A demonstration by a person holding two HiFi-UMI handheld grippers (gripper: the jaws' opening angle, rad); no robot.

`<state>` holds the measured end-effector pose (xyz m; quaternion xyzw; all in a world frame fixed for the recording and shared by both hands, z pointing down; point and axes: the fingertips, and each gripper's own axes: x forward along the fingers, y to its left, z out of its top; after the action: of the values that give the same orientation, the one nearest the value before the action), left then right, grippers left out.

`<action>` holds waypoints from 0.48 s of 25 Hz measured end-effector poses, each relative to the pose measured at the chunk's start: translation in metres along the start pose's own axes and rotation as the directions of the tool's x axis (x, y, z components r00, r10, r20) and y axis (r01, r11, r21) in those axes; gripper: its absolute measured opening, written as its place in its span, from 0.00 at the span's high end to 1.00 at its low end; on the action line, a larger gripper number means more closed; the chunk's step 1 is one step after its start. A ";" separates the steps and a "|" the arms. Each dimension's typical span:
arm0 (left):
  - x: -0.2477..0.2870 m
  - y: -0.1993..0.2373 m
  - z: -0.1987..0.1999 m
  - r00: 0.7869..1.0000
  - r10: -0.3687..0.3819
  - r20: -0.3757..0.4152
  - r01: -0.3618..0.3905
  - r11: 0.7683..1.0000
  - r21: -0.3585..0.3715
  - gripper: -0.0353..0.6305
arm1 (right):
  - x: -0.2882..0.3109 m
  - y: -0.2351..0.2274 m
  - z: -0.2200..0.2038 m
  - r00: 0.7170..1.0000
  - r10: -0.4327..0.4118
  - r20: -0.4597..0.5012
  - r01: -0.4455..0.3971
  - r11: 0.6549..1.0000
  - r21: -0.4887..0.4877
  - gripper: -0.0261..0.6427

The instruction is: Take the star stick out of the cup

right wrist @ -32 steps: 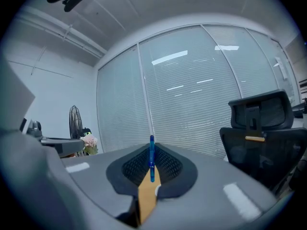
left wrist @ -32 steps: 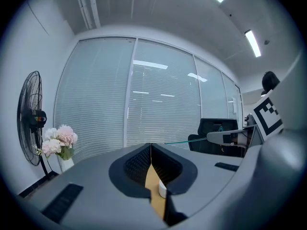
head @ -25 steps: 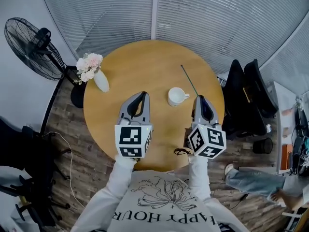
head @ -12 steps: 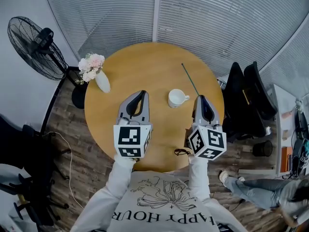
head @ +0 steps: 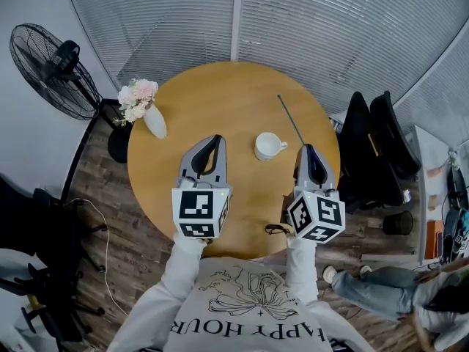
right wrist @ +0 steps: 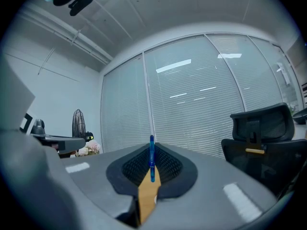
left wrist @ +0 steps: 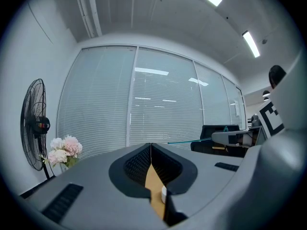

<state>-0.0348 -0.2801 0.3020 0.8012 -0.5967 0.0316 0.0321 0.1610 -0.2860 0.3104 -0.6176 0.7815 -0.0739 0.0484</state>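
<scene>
The white cup (head: 268,147) stands upright and empty on the round wooden table (head: 220,97), between my two grippers. My right gripper (head: 307,149) is shut on the thin blue-green star stick (head: 290,122), which slants up and away over the table, clear of the cup. In the right gripper view the stick (right wrist: 151,158) stands pinched between the closed pads of that gripper (right wrist: 151,150). My left gripper (head: 214,141) hovers left of the cup, jaws together and holding nothing. The left gripper view shows its jaws (left wrist: 150,146) meeting, with the stick (left wrist: 184,141) far right.
A white vase of pink flowers (head: 151,119) stands at the table's left edge. A standing fan (head: 51,63) is on the floor to the left. Black office chairs (head: 375,144) crowd the table's right side. A small black loop (head: 276,230) lies at the near edge. A person's legs (head: 374,288) show lower right.
Both grippers and the stick stay almost where they were. The person's legs at the lower right have shifted.
</scene>
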 end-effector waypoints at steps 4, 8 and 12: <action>-0.001 0.001 -0.001 1.000 -0.002 -0.004 0.002 1.000 -0.002 0.94 | 0.000 0.002 -0.001 1.000 0.000 -0.003 0.000 1.000 0.000 0.92; 0.000 0.001 0.000 1.000 -0.003 -0.004 0.002 1.000 -0.004 0.94 | 0.002 0.004 -0.001 1.000 0.004 -0.004 -0.004 1.000 -0.001 0.92; 0.001 0.001 -0.001 1.000 -0.002 -0.005 0.002 1.000 -0.005 0.94 | 0.003 0.006 -0.003 1.000 0.009 -0.010 -0.009 1.000 -0.005 0.92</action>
<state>-0.0359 -0.2815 0.3027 0.8017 -0.5958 0.0322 0.0356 0.1540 -0.2876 0.3127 -0.6138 0.7847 -0.0747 0.0433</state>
